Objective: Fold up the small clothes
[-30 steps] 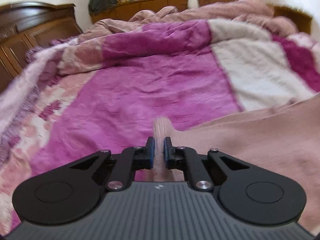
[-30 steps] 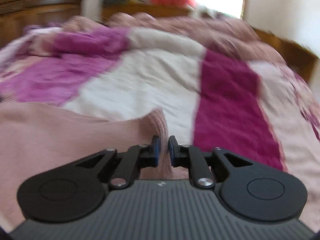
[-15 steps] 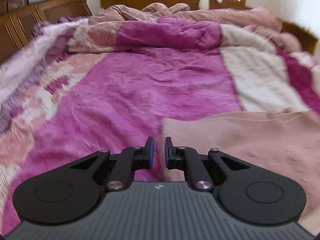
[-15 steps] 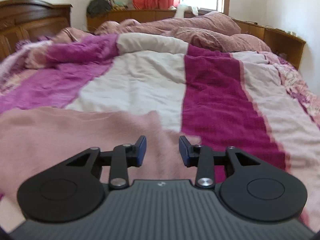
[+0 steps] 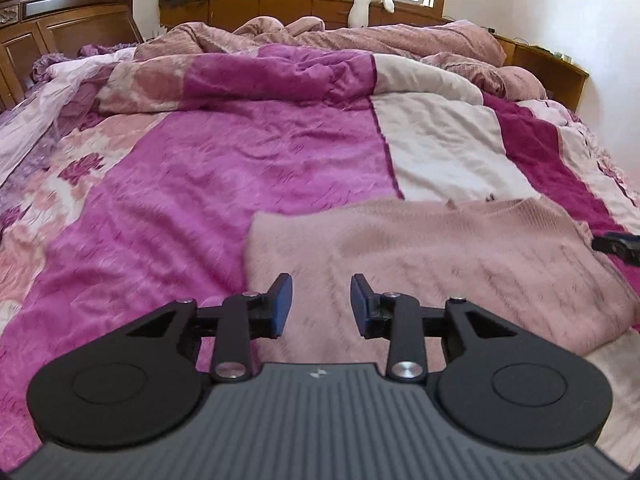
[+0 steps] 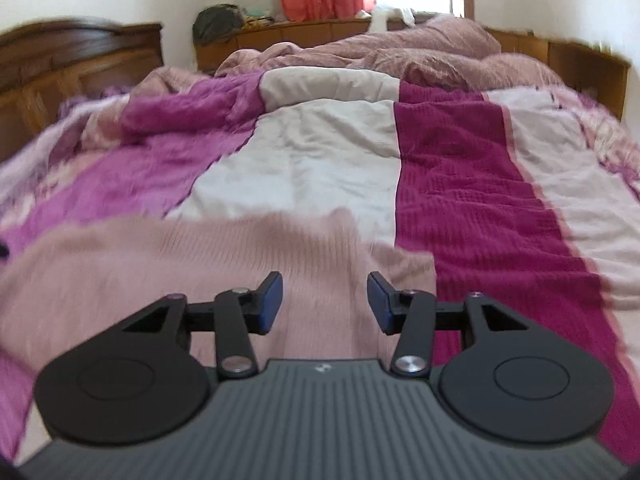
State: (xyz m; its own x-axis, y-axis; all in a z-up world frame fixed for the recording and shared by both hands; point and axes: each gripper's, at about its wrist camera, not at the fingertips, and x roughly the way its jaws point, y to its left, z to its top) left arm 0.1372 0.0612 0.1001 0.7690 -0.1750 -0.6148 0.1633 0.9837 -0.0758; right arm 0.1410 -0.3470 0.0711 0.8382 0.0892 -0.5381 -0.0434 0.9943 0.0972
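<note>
On the left, the left gripper (image 5: 321,298) is seen with its blue-padded fingers (image 5: 283,294) spread apart and nothing held between them; it is poised just above the near left part of the pale pink knitted garment (image 5: 440,264), whose left edge runs away from the camera just to the left of the fingertips. The garment is laid flat on the magenta, cream and crimson striped bedspread (image 5: 224,184), with its long axis running from left to right across both views, so that one end is presented to each gripper. Its far edge is seen as a fairly straight line across the left wrist view.

Further right, a dark tip of the right gripper (image 5: 618,245) is glimpsed at the garment's right end in the left wrist view. In its own view, the right gripper (image 6: 325,302) is likewise released, its blue pads (image 6: 378,300) wide apart and empty, above the garment's (image 6: 180,264) right portion, the right edge lying just beyond the right fingertip. This view is blurred, so contact with the cloth cannot be judged.

Each end is nearest to its own gripper. A further fold would probably be made across the long axis, one end being carried over toward the other.
</note>
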